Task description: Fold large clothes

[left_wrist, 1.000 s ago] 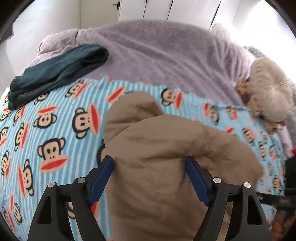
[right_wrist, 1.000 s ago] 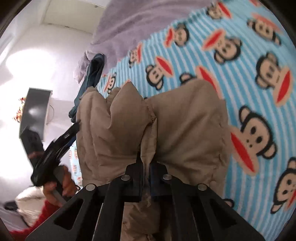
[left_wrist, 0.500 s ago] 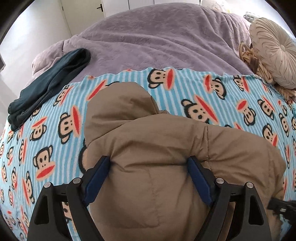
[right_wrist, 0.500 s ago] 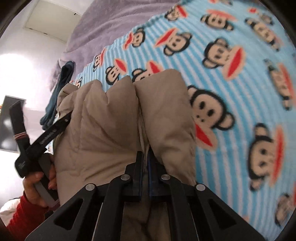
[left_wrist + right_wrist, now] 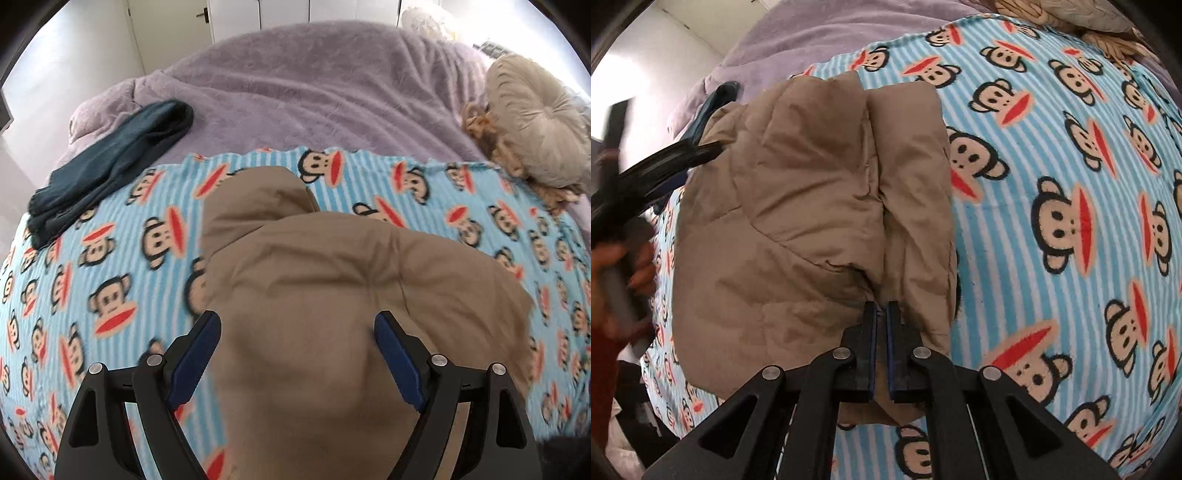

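Observation:
A tan padded jacket (image 5: pixel 325 291) lies folded in a thick bundle on the blue striped monkey-print blanket (image 5: pixel 110 258). My left gripper (image 5: pixel 297 332) is open, its blue pads wide apart over the bundle's near part. In the right wrist view the jacket (image 5: pixel 798 206) fills the left half. My right gripper (image 5: pixel 882 312) is shut on a fold at the jacket's near edge. The left gripper shows blurred at the jacket's far left side in that view (image 5: pixel 665 162), held by a hand.
A dark teal folded garment (image 5: pixel 110 166) lies at the blanket's far left on the purple bedspread (image 5: pixel 314 85). A round beige cushion (image 5: pixel 532 118) sits at the far right. White wardrobe doors stand behind the bed.
The jacket bundle has come down flatter onto the blanket. The right gripper stays shut on its fold. The left gripper stays open and has shifted slightly over the bundle.

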`<state>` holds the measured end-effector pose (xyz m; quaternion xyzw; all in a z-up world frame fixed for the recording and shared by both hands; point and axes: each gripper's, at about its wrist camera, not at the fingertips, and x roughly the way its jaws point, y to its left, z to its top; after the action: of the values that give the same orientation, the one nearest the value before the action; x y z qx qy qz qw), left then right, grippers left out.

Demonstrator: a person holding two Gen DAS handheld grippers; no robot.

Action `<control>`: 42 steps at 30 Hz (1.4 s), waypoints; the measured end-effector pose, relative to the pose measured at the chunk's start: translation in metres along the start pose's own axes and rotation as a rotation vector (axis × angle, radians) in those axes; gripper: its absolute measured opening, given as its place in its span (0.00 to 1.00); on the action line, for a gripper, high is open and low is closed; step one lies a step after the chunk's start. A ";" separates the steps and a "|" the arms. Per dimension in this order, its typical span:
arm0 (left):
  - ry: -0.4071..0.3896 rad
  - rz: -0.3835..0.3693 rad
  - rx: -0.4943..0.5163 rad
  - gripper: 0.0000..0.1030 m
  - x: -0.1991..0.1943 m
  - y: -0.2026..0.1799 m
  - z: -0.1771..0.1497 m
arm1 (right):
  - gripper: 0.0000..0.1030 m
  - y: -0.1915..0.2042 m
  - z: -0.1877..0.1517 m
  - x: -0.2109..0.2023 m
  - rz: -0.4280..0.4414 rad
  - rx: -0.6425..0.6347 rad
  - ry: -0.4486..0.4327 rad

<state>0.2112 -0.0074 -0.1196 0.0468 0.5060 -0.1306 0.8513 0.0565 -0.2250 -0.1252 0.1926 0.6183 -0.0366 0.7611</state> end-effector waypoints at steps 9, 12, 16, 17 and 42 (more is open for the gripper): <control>0.065 -0.022 -0.013 0.83 -0.050 0.007 -0.107 | 0.06 -0.003 -0.007 0.010 -0.038 0.009 0.023; 0.079 -0.024 -0.053 0.85 -0.043 0.007 -0.127 | 0.06 -0.002 -0.009 0.012 -0.056 0.005 0.036; 0.108 -0.031 -0.117 0.85 -0.039 0.013 -0.129 | 0.06 0.002 -0.010 0.005 -0.071 0.012 0.046; 0.112 -0.031 -0.118 0.85 -0.040 0.013 -0.129 | 0.06 0.003 -0.010 0.002 -0.074 0.015 0.044; 0.171 -0.064 -0.082 0.85 -0.089 0.011 -0.138 | 0.07 -0.005 -0.068 -0.065 -0.015 0.087 0.072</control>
<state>0.0568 0.0484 -0.1088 0.0068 0.5829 -0.1324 0.8017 -0.0229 -0.2185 -0.0753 0.2221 0.6446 -0.0622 0.7289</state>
